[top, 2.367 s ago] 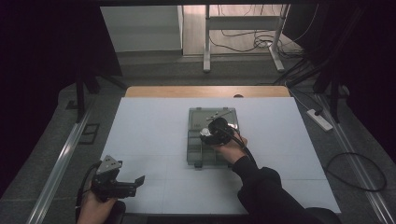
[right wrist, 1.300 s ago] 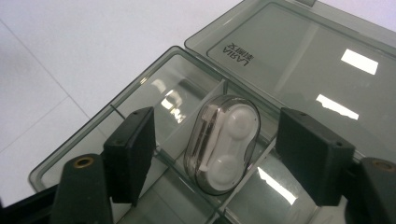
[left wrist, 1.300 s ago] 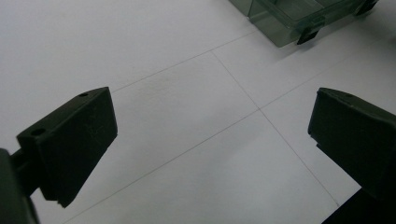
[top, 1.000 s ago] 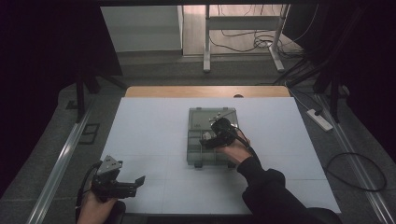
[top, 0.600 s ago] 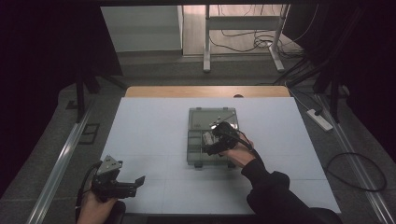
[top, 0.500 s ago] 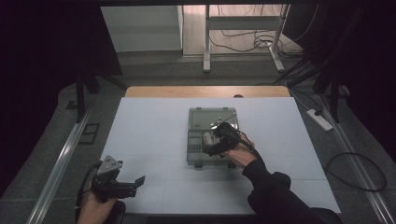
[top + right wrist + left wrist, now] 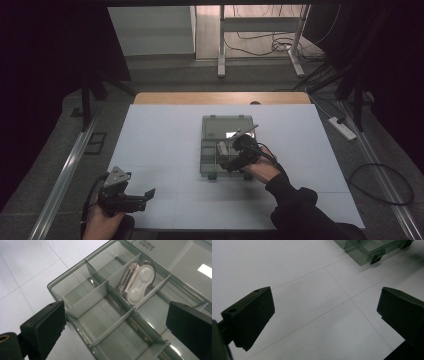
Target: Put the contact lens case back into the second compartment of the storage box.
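Now right gripper [image 7: 117, 322] just spreading wide over organizer box [image 7: 82, 292], nothing pinched; white lens case [image 7: 138, 281] at 12 o'clock; left gripper [image 7: 324, 315] spread.

White counter, one box on it

I saw the counter [image 7: 165, 140] covered in white gridded sheet, wood showing at its far edge; a clear compartment box [image 7: 226, 146] lay near the middle.

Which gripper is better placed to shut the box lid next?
Right. The right gripper hovers over the compartment box, jaws open, beside the white case and open lid. The left gripper sits at the table's near-left edge.
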`<state>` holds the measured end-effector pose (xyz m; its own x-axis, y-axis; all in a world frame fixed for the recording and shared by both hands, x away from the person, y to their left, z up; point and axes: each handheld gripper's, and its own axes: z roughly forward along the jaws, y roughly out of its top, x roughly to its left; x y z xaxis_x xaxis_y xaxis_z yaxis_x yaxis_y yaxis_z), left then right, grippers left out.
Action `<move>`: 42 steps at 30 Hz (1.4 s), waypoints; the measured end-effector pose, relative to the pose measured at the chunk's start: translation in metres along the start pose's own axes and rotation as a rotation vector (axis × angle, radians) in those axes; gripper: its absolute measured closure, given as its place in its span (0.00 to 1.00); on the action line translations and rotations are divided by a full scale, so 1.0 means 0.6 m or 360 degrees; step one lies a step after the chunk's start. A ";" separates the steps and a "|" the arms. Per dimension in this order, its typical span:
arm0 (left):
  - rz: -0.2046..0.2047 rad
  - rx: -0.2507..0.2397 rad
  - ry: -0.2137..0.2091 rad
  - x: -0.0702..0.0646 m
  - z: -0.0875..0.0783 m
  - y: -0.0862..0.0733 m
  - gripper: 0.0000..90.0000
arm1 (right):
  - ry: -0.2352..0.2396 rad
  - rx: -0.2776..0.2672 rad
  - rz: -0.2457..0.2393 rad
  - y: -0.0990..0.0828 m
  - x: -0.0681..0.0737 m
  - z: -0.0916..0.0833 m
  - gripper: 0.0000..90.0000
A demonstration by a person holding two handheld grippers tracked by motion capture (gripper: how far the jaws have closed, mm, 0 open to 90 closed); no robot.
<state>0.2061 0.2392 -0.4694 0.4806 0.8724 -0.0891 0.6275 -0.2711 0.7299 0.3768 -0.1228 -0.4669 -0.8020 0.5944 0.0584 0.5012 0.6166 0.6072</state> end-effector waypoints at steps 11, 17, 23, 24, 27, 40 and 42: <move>0.0000 0.0000 0.0000 0.000 0.000 0.000 0.01 | 0.0020 -0.0022 -0.0005 -0.012 0.000 -0.022 0.03; 0.0000 -0.0001 0.0000 0.000 0.000 0.000 0.01 | 0.0021 -0.0040 -0.0007 -0.018 -0.001 -0.033 0.03; 0.0003 -0.0001 -0.0004 0.000 0.000 0.000 0.02 | 0.0038 -0.0029 0.0008 -0.024 -0.002 -0.044 0.01; 0.0003 -0.0001 -0.0004 0.000 0.000 0.000 0.02 | 0.0038 -0.0029 0.0008 -0.024 -0.002 -0.044 0.01; 0.0003 -0.0002 -0.0004 -0.001 0.000 0.000 0.02 | 0.0045 -0.0053 0.0012 -0.031 -0.002 -0.053 0.00; 0.0004 -0.0001 -0.0002 -0.001 0.000 0.000 0.02 | 0.0035 -0.0047 0.0023 -0.054 -0.008 -0.068 0.00; 0.0003 0.0000 -0.0003 -0.001 0.000 0.000 0.02 | 0.0035 -0.0039 0.0021 -0.058 -0.008 -0.069 0.00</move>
<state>0.2061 0.2388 -0.4695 0.4830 0.8711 -0.0887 0.6264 -0.2729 0.7302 0.3499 -0.1686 -0.4553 -0.8026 0.5906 0.0838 0.5037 0.5957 0.6256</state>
